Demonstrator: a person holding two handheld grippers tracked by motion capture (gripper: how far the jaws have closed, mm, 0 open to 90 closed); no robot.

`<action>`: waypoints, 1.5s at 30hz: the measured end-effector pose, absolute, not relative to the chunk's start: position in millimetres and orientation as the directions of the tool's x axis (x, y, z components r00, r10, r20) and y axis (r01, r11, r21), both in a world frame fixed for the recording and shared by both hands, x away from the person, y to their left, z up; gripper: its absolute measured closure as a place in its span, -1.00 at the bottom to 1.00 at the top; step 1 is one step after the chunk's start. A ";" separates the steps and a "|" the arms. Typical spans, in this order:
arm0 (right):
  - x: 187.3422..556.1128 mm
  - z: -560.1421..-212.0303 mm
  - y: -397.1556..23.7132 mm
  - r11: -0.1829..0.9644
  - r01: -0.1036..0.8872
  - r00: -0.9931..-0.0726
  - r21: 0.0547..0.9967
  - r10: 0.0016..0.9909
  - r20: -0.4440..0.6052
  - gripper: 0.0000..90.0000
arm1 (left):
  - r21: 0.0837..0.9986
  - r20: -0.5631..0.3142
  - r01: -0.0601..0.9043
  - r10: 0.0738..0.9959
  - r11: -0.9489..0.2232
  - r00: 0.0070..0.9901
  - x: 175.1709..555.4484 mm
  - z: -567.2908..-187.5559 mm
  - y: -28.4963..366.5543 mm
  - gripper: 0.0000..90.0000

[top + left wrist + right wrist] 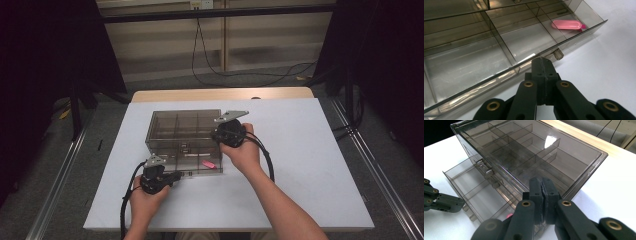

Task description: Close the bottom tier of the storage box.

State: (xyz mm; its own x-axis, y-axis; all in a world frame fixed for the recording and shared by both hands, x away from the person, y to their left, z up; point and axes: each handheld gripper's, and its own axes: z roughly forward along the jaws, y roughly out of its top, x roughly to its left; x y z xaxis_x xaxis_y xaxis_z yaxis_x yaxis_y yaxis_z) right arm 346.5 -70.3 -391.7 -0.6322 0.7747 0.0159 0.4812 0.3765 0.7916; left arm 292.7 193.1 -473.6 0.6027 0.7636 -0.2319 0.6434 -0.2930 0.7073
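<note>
My left gripper [541, 65], jaws pressed together, sits at the pulled-out drawer [499, 47] front by its knob [558, 53]. The pink capsule [567, 24] lies inside at two o'clock. My closed right gripper [541, 186] braces the smoky plastic cabinet [529, 152]. I judge closing the drawer remains.

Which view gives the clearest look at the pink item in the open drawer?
The left gripper view: the pink item lies unobstructed in the drawer's end compartment. The high view shows a small pink speck; the right gripper view, just a sliver.

A lab recording bay, I'd say.
My white counter [310, 165] stands between dark curtains [45, 55] at 9 and 3 o'clock, loose cables [215, 70] at 12, metal floor rails [55, 190] alongside.
</note>
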 end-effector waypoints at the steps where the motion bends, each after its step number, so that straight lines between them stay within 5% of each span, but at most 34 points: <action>1: 346.5 -391.7 -70.3 0.375 0.483 -0.631 0.791 0.775 0.018 0.95 | 0.709 -0.238 0.644 0.761 -0.289 0.603 293.3 -473.7 192.9 1.00; 45: 346.9 -391.7 -70.3 0.367 0.487 -0.628 0.793 0.778 0.025 0.95 | 0.732 -0.246 0.639 0.782 -0.238 0.573 305.8 -474.5 191.5 1.00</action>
State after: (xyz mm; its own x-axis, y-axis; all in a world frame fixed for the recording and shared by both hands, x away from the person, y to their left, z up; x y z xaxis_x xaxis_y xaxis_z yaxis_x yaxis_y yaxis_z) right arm 346.9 -70.3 -391.7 -0.6280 0.7778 0.0250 0.4865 0.3673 0.7927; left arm 305.8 191.5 -474.5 0.5728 0.7820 -0.2458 0.6386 -0.2378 0.7319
